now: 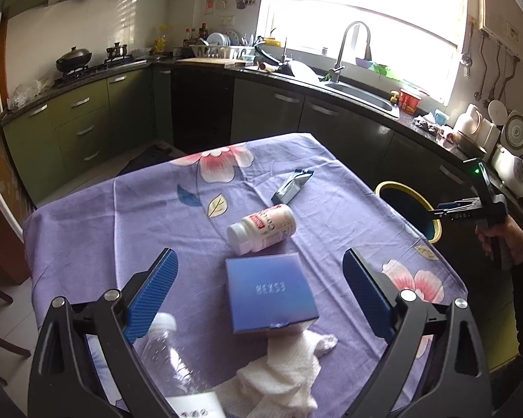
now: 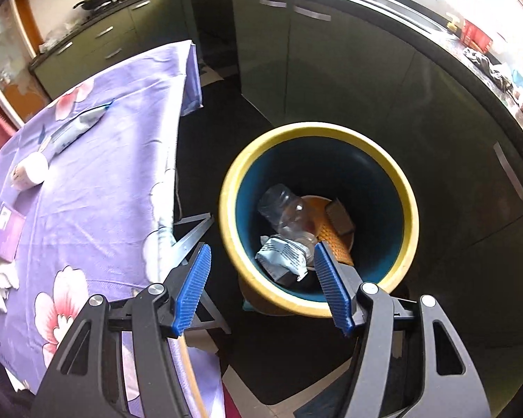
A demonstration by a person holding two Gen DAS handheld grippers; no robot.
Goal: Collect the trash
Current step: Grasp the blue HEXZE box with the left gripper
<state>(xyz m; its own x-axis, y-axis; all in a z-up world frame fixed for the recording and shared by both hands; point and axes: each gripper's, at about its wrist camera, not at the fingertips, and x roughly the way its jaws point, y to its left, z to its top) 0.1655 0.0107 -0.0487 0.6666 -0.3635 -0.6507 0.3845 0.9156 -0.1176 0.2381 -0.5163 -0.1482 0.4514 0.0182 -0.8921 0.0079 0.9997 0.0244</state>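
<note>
Kitchen: green cabinets wrap around your bench (image 1: 129,209), draped in a purple floral cloth.
Bin: the yellow-rimmed trash bin (image 2: 409,209) stands on the floor just off the bench's edge, so each drop is a short swing.
Already binned: a clear plastic bottle (image 2: 286,212), a crumpled wrapper (image 2: 282,256).
Right hand-held gripper (image 2: 261,287): jaws apart, nothing between them, hanging over the bin mouth.
Left hand-held gripper (image 1: 259,291): spread wide and empty above the blue box (image 1: 270,294).
Still on the bench: white pill bottle (image 1: 261,230) on its side, silver-blue packet (image 1: 293,186), white tissue (image 1: 289,358), clear bottle (image 1: 164,351).
In your way: the tissue touches the box's near edge; the pill bottle lies just beyond it.
</note>
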